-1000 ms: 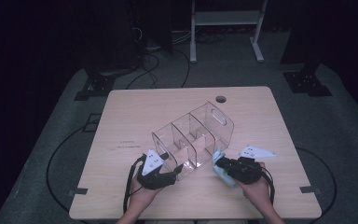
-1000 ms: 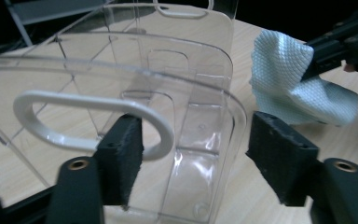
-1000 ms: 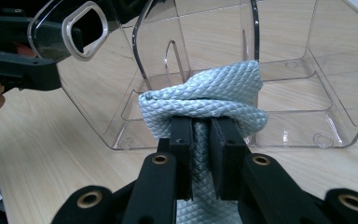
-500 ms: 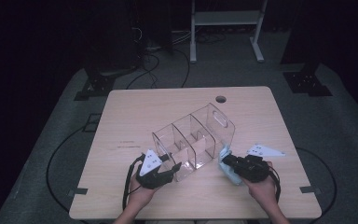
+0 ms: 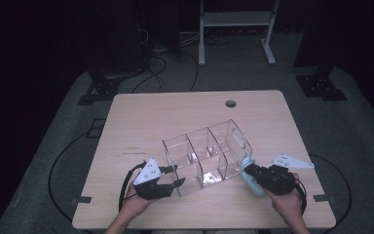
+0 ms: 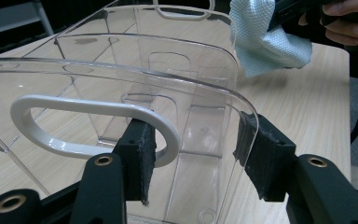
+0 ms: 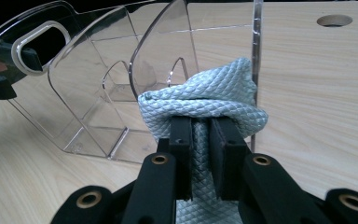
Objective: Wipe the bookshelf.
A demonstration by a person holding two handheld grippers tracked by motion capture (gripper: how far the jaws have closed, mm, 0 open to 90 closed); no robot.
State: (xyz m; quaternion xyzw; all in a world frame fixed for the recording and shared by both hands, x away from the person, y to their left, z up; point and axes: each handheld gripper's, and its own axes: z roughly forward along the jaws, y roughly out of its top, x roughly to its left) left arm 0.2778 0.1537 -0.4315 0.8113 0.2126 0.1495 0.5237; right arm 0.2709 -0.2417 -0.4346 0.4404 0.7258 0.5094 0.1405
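Left tongs (image 5: 174, 176): my jaws have just been closing and now pinch the near end wall of the clear organiser (image 5: 207, 155), one pad (image 6: 139, 156) inside by its white handle slot (image 6: 93, 126), the other on the outer face.
Right tongs (image 5: 250, 169): pressed together on a light blue cloth (image 7: 203, 109) — bunched over the tips.
Clear organiser: three compartments, lying aslant on the wooden surface (image 5: 141, 122), near its front edge.
Cloth: touching the organiser's far end wall — at its lower corner.

One clear organizer (image 5: 207, 157), one cloth (image 5: 250, 170), two hand-held grippers.
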